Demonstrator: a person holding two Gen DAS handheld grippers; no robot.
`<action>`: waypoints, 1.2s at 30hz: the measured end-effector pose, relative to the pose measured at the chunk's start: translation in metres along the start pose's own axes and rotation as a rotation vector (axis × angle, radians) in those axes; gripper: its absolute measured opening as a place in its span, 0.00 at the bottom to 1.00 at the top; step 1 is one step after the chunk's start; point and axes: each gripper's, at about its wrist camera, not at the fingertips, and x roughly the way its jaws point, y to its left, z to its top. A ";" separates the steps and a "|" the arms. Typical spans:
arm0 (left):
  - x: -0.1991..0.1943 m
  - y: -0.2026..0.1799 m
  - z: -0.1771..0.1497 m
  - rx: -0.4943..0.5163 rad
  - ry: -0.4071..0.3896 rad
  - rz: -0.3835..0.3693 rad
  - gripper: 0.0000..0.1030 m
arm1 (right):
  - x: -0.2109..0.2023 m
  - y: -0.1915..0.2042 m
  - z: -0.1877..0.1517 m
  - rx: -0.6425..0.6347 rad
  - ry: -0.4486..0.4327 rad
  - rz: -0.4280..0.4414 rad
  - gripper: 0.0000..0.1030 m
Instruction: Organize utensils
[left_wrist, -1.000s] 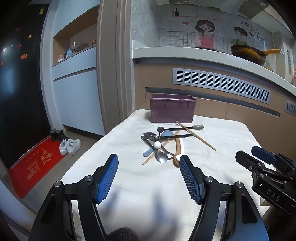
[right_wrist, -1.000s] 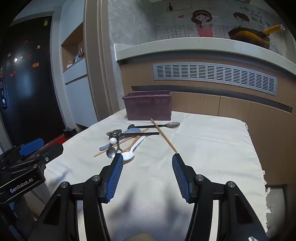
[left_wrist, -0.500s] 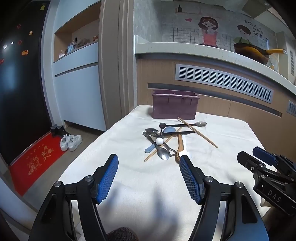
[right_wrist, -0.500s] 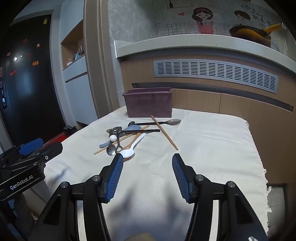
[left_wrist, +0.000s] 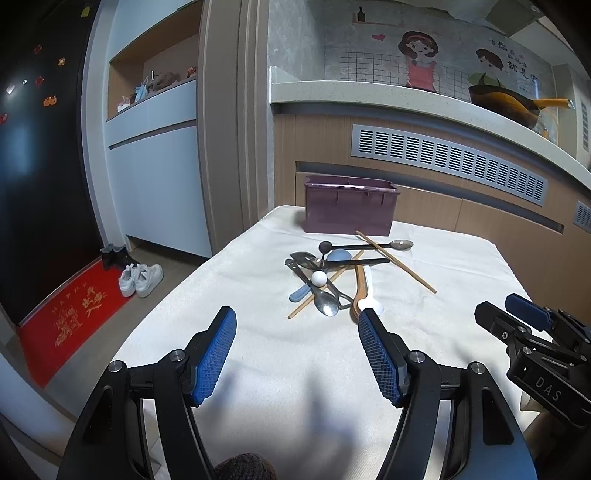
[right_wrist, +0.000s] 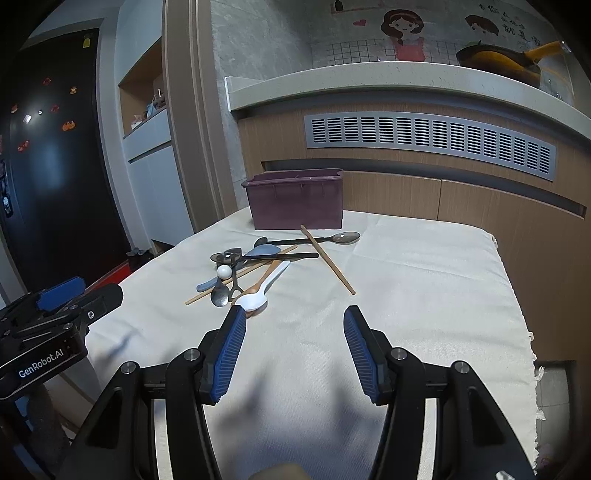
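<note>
A pile of utensils (left_wrist: 334, 275) lies mid-table on a white cloth: metal spoons, black-handled spoons, a blue spoon, a wooden spoon, a white spoon (right_wrist: 255, 299), chopsticks (right_wrist: 327, 258) and a small white ball (right_wrist: 224, 271). A purple bin (left_wrist: 349, 210) stands behind the pile; it also shows in the right wrist view (right_wrist: 297, 203). My left gripper (left_wrist: 297, 332) is open and empty, short of the pile. My right gripper (right_wrist: 293, 330) is open and empty, just before the white spoon.
The cloth-covered table (left_wrist: 280, 369) ends on the left above the floor, where white shoes (left_wrist: 140, 278) and a red mat (left_wrist: 70, 314) lie. A wooden counter front with a vent grille (right_wrist: 424, 142) rises behind the table. A pan (right_wrist: 498, 62) sits on the counter.
Both grippers have tilted up and moved slightly nearer the pile. Nothing on the table has moved; both stay open.
</note>
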 end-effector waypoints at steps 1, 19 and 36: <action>0.000 0.000 0.000 -0.001 0.001 0.000 0.67 | 0.000 0.000 0.000 0.000 0.001 0.000 0.51; 0.005 0.000 0.001 -0.006 0.006 -0.005 0.67 | 0.000 0.000 0.002 0.002 -0.001 -0.004 0.51; 0.005 0.001 0.002 -0.006 0.006 -0.003 0.67 | 0.002 -0.001 0.002 0.006 0.003 -0.007 0.51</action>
